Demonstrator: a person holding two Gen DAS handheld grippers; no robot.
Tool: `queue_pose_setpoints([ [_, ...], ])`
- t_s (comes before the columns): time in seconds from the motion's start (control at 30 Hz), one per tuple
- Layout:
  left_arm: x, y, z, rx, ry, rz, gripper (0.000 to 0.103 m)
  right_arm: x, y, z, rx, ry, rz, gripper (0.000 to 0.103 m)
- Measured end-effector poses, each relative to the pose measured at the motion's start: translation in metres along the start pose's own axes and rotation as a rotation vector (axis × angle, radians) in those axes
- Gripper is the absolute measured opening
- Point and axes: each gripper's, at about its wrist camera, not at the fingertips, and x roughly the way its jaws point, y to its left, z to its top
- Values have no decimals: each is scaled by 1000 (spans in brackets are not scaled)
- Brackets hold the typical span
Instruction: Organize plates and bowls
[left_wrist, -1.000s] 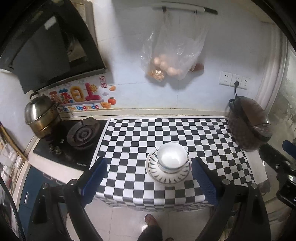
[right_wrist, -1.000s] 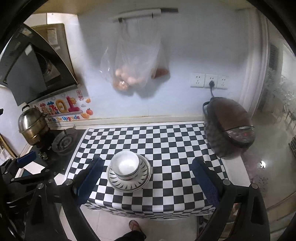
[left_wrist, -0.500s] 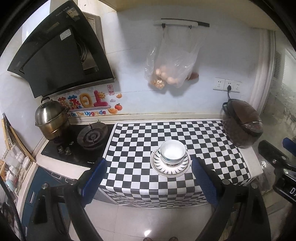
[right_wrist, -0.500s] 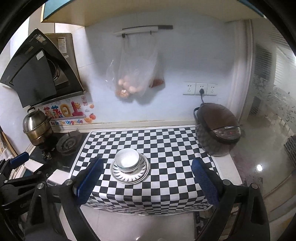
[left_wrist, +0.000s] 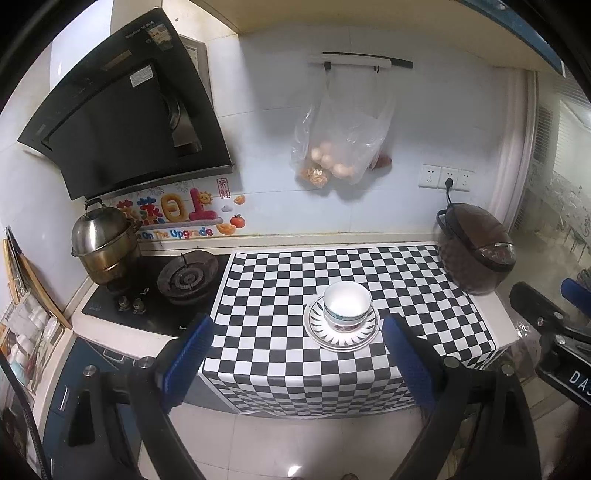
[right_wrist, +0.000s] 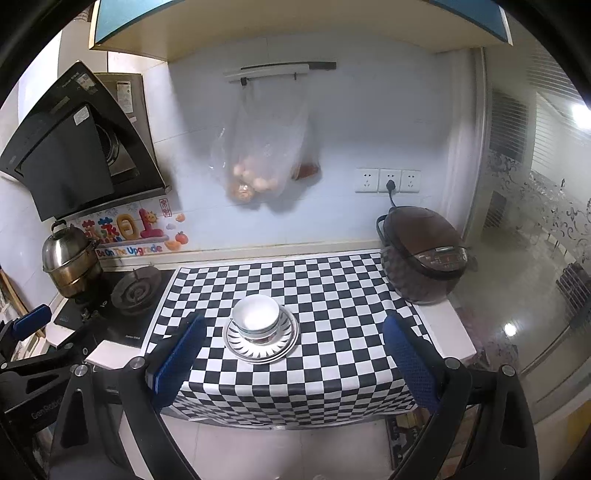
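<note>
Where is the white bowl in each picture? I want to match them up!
Left wrist view: the round white ceramic bowl sits right of centre, on the striped plate.
Right wrist view: the same bowl sits left of centre, on that plate.
Shared landmark: the brown rice cooker at the right end of the black-and-white checkered counter cloth, right of the bowl in both views.
</note>
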Motion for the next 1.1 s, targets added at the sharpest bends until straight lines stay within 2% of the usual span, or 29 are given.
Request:
queue_pose_setpoints([
  [1.1, 1, 24, -6, -19, 5, 13, 94, 4, 13, -6, -25, 23, -20, 98],
])
